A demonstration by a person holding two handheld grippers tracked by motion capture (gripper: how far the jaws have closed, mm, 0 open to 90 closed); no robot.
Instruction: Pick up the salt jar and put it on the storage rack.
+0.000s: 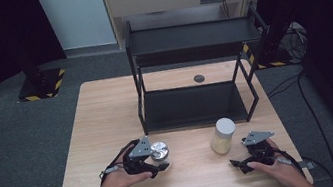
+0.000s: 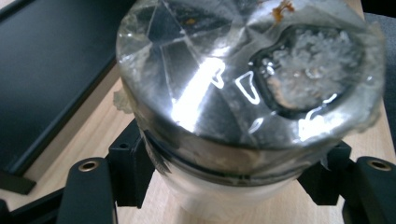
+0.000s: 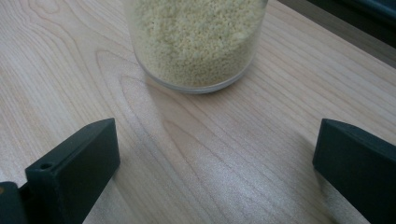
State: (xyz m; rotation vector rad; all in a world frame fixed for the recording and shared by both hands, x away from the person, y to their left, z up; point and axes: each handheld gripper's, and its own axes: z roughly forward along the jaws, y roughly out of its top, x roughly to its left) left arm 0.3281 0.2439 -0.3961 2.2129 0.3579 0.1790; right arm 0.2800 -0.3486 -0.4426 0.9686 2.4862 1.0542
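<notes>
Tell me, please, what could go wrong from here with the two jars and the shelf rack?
1. The left hand-held gripper clamps the foil-topped jar low on its body; the jar could tip or slip if moved quickly.
2. The rack has a low upper shelf, so the jar might knock its edge going in.
3. The right hand-held gripper stands open just short of the grain jar; pushing forward off-centre could shove or topple it.

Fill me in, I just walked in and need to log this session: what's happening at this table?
A person works at a wooden table with a gripper in each hand. The left gripper is shut on a foil-covered jar, near the table's front edge. The right gripper is open and empty, with a jar of yellowish grains standing just ahead of it. A black two-tier shelf stands behind, nothing on it.
</notes>
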